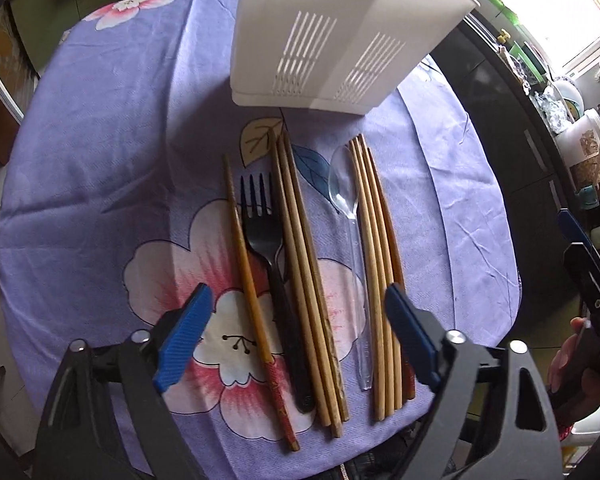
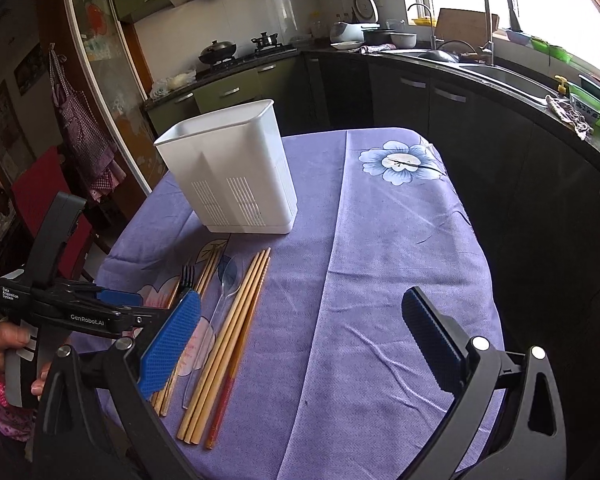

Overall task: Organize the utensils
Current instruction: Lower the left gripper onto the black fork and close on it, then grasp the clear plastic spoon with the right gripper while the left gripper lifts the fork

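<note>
A white slotted utensil holder (image 1: pixel 340 40) (image 2: pixel 236 168) stands upright at the far side of the purple flowered tablecloth (image 1: pixel 100 160). In front of it lie, side by side, a lone chopstick with a red end (image 1: pixel 244 264), a black plastic fork (image 1: pixel 266 240), three wooden chopsticks (image 1: pixel 304 272), a clear plastic spoon (image 1: pixel 344 192) and several more chopsticks (image 1: pixel 380 264). My left gripper (image 1: pixel 300 296) hangs open above the row, its blue pads straddling the fork and the middle chopsticks without touching them. My right gripper (image 2: pixel 300 296) is open over bare cloth, right of the chopsticks (image 2: pixel 236 328).
A dark kitchen counter with a sink (image 2: pixel 500 76), a tap and dishes runs along the right side. A stove with a pot (image 2: pixel 218 52) is at the back. A red chair (image 2: pixel 32 196) stands left of the table. A person's hand (image 2: pixel 4 344) holds the left gripper's handle.
</note>
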The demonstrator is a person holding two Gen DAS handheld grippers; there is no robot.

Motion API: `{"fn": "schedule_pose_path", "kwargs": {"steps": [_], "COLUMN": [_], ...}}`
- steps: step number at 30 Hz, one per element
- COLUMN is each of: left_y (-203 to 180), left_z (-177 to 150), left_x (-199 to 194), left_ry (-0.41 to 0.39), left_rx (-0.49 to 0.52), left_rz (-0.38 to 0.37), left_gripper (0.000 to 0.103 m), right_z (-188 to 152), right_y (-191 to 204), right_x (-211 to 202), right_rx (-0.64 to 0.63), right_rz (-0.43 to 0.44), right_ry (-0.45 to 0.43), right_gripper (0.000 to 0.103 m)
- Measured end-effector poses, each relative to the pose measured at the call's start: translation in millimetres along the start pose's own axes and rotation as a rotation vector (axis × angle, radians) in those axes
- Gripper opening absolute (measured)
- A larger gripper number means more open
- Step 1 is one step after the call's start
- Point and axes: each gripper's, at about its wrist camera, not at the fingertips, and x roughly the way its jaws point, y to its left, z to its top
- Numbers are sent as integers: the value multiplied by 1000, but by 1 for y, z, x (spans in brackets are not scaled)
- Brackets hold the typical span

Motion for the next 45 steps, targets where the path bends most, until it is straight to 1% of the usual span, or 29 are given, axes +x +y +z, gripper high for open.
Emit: {"fn": "schedule_pose_path", "kwargs": {"steps": [3,5,6,7,8,10,12,17,19,20,21,22,26,29,30,31,33,39,43,45], "left_y": [-6,-6,-6,-5,-4,-5,-2,0,-1,-2,-2,-2,-3,2,4,6,9,-1,-12,-12], "left_z": [1,3,3,4,5,7,9,11,10,11,12,13,16,17,17,17,17,20,21,18], "left_x": [7,10,13,15,17,16,16,19,24,23,23,23,22,22,22,21,21,26,29,29], "left_ry": [18,26,33,42,47,26,24,34,44,39,36,38,41,51,50,49,54,48,24,14], "left_rx": [-4,-11,-13,-17,-21,-19,-35,-24,-13,-9,-6,-5,-5,-24,-25,-25,-22,22,69,65], "left_rz": [8,6,7,13,24,60,73,109,131,143,157,157,159,120,121,125,129,182,226,215], "left_gripper": [63,52,41,32,31,30,30,29,24,24,20,19,18,16,14,11,9,10,11,10], "right_z": [-4,-6,-6,-7,-7,-7,-8,-8,-8,-8,-8,-8,-8,-8,-8,-8,-8,-8,-5,0], "right_y": [-3,-4,-4,-5,-4,-4,-3,-2,-2,-2,-2,-1,2,2,3,3,4,14,30,39], "right_x": [6,10,11,12,12,11,9,6,5,5,4,4,4,4,4,4,5,10,16,23], "right_rx": [5,7,6,4,4,4,3,-2,-1,-2,-4,-7,-17,-18,-18,-20,-21,-49,-110,-137], "right_rz": [10,16,17,18,19,25,27,29,30,30,32,34,42,46,46,47,48,43,-2,2], "right_ry": [18,25,28,30,31,27,20,20,20,20,20,19,19,22,23,24,25,45,73,95], "right_gripper": [99,99,99,99,99,99,99,99,99,99,99,99,99,99,99,99,99,99,99,99]}}
